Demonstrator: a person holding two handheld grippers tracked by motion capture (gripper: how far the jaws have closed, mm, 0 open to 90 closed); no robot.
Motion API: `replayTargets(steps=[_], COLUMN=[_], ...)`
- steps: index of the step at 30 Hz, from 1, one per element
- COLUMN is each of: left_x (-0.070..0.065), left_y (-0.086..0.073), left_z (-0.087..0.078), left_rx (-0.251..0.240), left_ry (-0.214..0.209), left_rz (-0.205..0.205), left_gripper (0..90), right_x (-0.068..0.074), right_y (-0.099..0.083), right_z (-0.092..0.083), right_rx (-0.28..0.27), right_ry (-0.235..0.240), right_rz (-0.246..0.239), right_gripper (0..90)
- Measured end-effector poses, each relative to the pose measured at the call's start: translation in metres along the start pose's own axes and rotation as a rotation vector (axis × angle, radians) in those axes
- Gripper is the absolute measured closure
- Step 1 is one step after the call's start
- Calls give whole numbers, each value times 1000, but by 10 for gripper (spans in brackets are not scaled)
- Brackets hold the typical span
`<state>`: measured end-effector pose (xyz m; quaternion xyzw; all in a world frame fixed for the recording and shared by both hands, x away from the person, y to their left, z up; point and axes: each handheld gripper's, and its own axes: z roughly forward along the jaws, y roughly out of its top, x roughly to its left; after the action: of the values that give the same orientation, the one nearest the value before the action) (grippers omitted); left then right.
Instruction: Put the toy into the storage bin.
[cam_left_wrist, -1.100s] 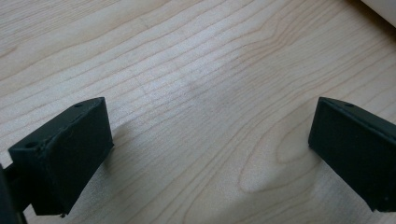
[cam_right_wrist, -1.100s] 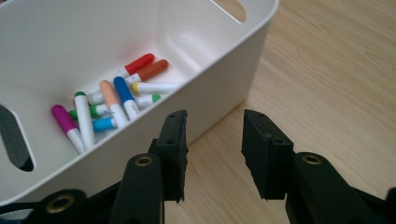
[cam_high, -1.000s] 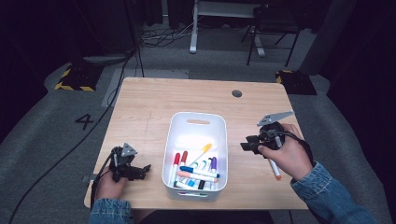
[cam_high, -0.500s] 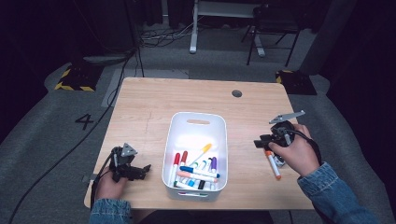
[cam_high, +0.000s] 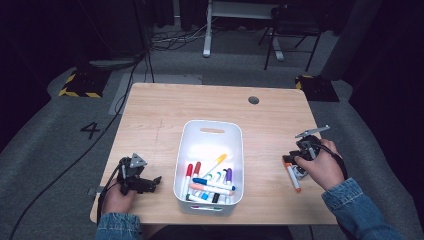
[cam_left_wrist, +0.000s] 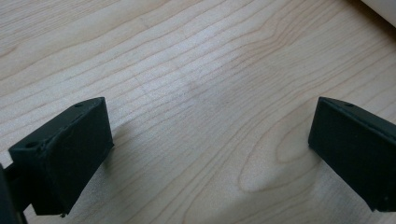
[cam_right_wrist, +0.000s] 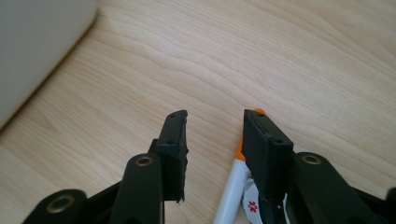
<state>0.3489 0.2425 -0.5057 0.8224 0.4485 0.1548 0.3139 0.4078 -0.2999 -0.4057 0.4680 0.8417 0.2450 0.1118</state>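
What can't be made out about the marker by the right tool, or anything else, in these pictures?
- Orange-capped marker, right gripper view: the right tool and the bottom edge hide most of its barrel; whether a pad touches it is unclear.
- The same marker, high view: the hand covers its upper end.
- Markers in the white bin, high view: too small to read labels.
- White bin, right gripper view: cut off at the left edge.

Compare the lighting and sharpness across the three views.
High view: table lit, room around it dark, bin floor glares white, picture soft. Left gripper view: wood grain sharp, soft shadows beside the jaws. Right gripper view: jaws and marker close to the lens, bin wall at top left blurred.
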Motion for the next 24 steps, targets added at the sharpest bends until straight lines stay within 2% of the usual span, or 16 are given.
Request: replayTargets(steps=[10, 15, 18, 24], left_x=[0, 0, 0, 0], left_y=[0, 0, 0, 0], left_z=[0, 0, 0, 0], left_rx=[0, 0, 0, 0], left_ry=[0, 0, 0, 0], left_rz=[1, 1, 0, 0], left_gripper=[0, 0, 0, 0], right_x=[-16, -14, -12, -13], right_y=[-13, -18, -20, -22], right_z=[25, 35, 39, 42], right_rx=[74, 116, 131, 132], right_ry=[-32, -16, -25, -36], right_rz=[43, 27, 26, 23], right_gripper=[602, 603, 604, 616])
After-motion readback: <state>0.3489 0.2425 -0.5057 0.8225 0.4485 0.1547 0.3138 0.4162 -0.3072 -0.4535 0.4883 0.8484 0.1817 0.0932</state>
